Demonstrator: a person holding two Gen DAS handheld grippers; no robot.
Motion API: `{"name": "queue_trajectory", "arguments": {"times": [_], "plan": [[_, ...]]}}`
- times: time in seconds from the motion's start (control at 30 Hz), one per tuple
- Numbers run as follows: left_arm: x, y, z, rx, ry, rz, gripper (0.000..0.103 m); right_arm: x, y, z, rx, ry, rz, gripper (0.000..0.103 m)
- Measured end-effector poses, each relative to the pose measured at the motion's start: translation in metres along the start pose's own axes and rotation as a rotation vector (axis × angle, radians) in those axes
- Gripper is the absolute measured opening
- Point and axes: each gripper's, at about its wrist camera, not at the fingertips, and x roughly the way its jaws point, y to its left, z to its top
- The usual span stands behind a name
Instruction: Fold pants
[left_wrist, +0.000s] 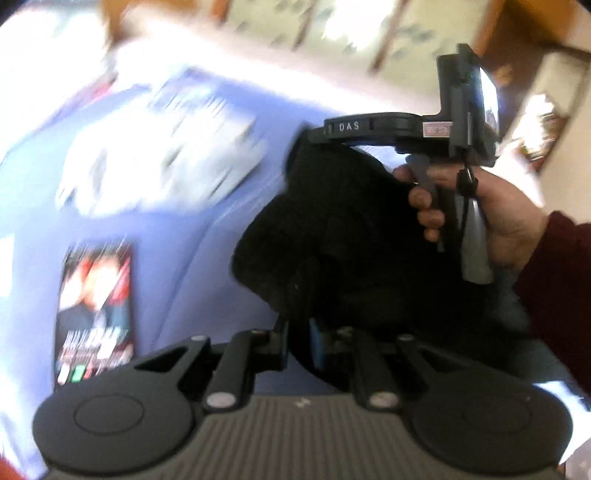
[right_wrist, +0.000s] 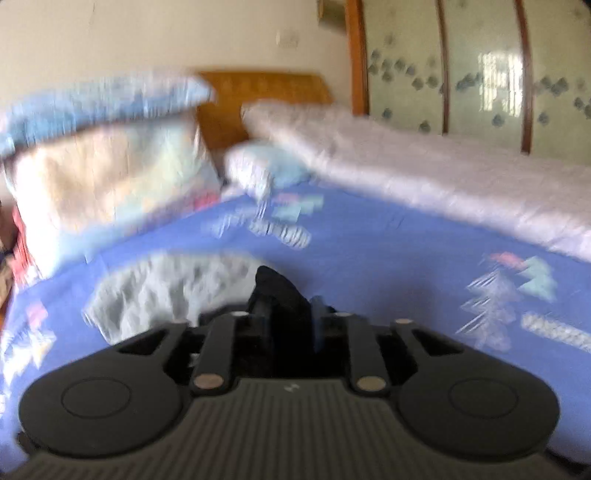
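Both grippers clamp the black fabric pants (left_wrist: 325, 236), which hang bunched above the blue patterned bedsheet (left_wrist: 177, 280), long axis slanting between left gripper (left_wrist: 299, 347) and right gripper (right_wrist: 291, 317) (its gripping hand (left_wrist: 476, 210) held upright).

"OAS" is showing in white letters on the black arm of the right gripper (left_wrist: 314, 138), just left of its pale sticker; sticker and nearby magazine (left_wrist: 94, 314) print are reading illegible.
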Motion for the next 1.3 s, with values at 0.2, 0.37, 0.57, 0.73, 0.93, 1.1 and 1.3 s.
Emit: {"name": "queue_trajectory", "arguments": {"times": [0.2,0.37,0.57,0.73,0.93,1.1,1.3], "plan": [[0.014,0.020,-0.023,-0.028,0.126,0.025,0.023,-0.007,-0.019,-0.034,0.158,0.076,0.011,0.055],[-0.006,0.010,-0.021,0.010,0.076,0.030,0.041,-0.141,-0.116,-0.054,0.346,-0.138,-0.105,0.056],[-0.032,-0.019,-0.031,0.052,-0.024,0.064,0.043,-0.282,-0.222,-0.151,0.720,-0.222,-0.346,0.060],[-0.025,-0.061,-0.019,0.151,-0.089,0.047,0.043,-0.323,-0.257,-0.235,1.159,-0.275,-0.268,0.072],[0.030,-0.094,0.004,0.244,-0.115,0.086,0.049,-0.290,-0.281,-0.269,1.527,-0.295,-0.109,0.076],[0.079,-0.087,-0.003,0.264,-0.004,0.187,0.051,-0.277,-0.307,-0.270,1.584,-0.329,-0.279,0.077],[0.080,-0.095,-0.006,0.311,-0.003,0.215,0.051,-0.254,-0.350,-0.252,1.452,-0.280,-0.418,0.023]]}}
